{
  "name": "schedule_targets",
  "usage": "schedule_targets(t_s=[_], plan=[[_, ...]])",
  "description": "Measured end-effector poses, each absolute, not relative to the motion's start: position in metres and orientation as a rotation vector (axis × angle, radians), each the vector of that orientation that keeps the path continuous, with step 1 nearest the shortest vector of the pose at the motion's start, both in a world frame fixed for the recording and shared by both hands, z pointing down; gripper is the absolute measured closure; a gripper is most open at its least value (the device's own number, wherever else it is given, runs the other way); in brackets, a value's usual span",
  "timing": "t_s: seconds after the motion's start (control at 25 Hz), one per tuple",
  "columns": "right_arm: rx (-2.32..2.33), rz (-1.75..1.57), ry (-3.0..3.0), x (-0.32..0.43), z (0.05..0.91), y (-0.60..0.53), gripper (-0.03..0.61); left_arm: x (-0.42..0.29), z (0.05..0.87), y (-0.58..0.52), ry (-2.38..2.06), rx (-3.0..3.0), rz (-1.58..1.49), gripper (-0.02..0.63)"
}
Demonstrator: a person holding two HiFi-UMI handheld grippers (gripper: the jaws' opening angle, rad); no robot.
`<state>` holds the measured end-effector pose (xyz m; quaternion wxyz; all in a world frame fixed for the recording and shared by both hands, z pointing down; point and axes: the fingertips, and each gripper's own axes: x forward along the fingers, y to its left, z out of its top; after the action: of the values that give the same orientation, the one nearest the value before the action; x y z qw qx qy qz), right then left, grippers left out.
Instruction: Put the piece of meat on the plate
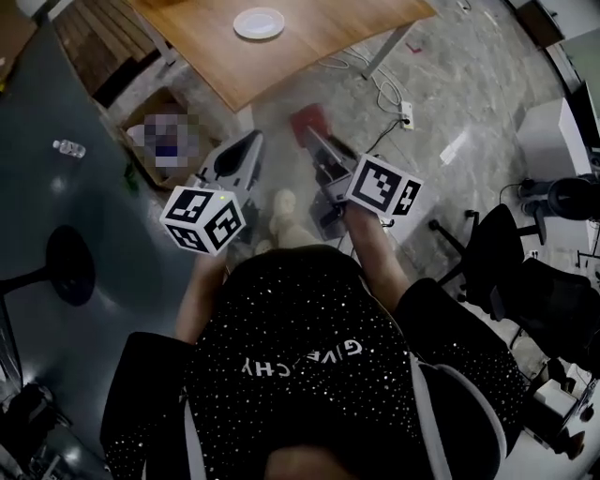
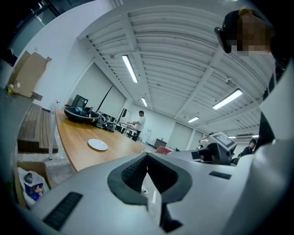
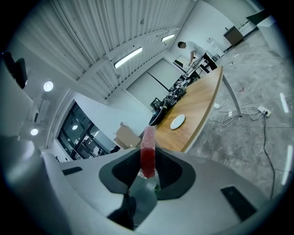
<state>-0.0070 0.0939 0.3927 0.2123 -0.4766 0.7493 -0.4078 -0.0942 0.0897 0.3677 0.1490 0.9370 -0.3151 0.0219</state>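
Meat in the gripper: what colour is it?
The meat is red, pinker at its tip; the right gripper view shows it best.

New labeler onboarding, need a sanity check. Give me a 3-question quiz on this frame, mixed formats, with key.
1. True or false: the plate on the wooden table already holds food.
2. The piece of meat is: A) on the plate; B) clamped in the right gripper; C) on the floor.
3. Fill in: the left gripper has its jaws together, holding ____.
Key: 1 false; 2 B; 3 nothing.
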Motion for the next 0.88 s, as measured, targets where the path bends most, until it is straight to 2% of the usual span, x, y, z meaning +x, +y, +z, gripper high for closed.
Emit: schedule_targets(t_s=[0.32,0.88], plan=[[-1.311,-1.142,2.098,-0.003,0.399,0.080,0.477,-0.086,0.377,0.075,-0.897,2.684,0.101,0.604],[-1.243,-1.187,2.150,0.020,0.403,-0.015,0.477,-0.072,0.373,-0.022,-1.029,2.633,0.065,0.604]])
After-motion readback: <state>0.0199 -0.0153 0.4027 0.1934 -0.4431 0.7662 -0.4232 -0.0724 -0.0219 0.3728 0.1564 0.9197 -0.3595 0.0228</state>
